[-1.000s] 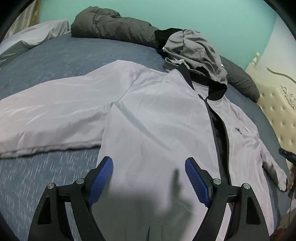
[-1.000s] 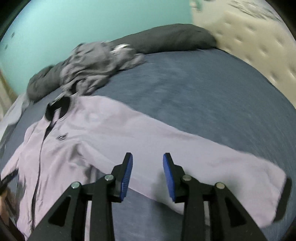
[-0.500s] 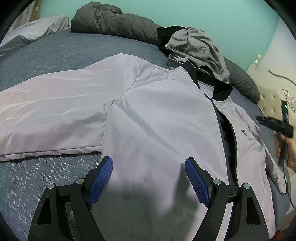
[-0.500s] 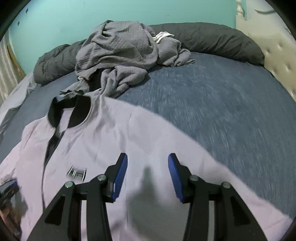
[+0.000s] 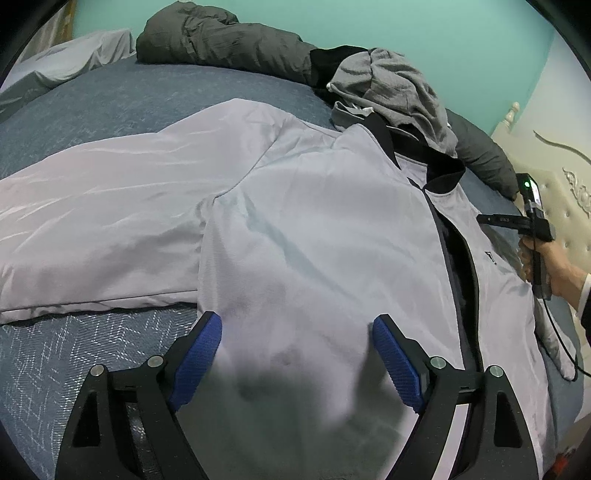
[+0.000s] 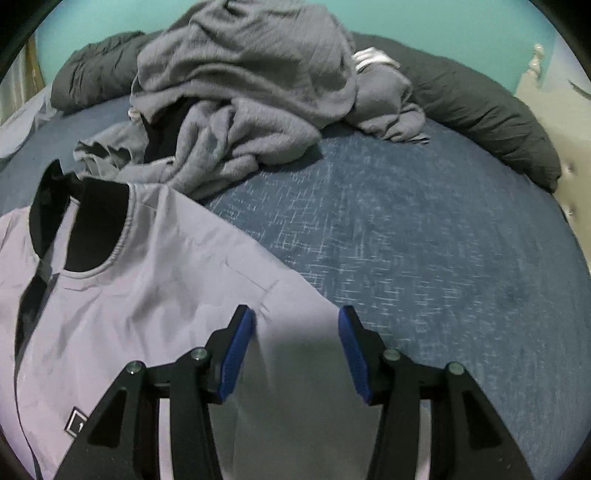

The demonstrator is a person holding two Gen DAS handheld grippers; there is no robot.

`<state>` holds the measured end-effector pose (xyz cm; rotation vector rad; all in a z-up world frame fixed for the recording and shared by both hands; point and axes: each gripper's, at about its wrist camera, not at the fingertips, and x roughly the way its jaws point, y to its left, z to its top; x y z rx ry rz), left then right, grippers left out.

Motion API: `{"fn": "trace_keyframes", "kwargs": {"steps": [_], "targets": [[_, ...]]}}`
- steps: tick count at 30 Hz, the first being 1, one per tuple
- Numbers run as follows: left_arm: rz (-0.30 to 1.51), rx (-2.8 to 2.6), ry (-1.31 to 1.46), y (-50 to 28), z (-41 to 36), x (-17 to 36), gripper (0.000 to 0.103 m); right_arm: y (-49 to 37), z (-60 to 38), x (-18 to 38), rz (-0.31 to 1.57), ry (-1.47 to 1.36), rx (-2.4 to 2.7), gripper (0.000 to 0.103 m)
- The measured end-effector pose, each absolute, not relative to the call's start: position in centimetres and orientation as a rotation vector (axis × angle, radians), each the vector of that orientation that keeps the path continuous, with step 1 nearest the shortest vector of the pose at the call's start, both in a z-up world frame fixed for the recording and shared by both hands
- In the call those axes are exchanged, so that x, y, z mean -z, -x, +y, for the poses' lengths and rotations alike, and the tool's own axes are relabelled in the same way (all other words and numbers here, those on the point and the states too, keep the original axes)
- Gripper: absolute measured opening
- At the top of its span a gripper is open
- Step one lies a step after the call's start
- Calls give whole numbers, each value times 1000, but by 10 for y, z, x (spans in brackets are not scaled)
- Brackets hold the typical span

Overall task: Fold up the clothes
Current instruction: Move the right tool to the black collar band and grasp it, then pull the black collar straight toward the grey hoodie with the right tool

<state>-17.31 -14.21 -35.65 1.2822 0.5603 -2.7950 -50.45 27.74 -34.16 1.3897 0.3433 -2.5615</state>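
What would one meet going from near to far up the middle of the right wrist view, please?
Right hand-held gripper → light jacket → blue bedsheet → crumpled grey garment → dark grey duvet → turquoise wall.

The jacket (image 5: pixel 317 229) lies flat on the bed (image 5: pixel 92 107), directly ahead of and beneath the left gripper (image 5: pixel 295 354), one sleeve stretching away to the jaws' left. Beyond its collar sits a heap of clothes (image 6: pixel 243 85), with a pillow (image 6: pixel 480 107) behind that. The right gripper (image 6: pixel 295 349) hovers over the jacket's shoulder, bare bed to its right
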Motion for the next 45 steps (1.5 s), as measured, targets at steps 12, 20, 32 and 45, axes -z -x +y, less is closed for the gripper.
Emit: {"fn": "trace_keyframes", "kwargs": {"steps": [12,20,32,45], "targets": [[569,2802,-1278,172,-143,357,88,524,279,346,357,-1394,2751,2],[598,2806,-1274,169,-145,356,88,498,247,298,223,-1139,2735,10],[636,2810,-1274,169,-150,356,88,522,161,317,300,-1197,2544,10],[703,2802,-1246,163,-162,349,89,515,132,293,197,-1144,2630,10]]}}
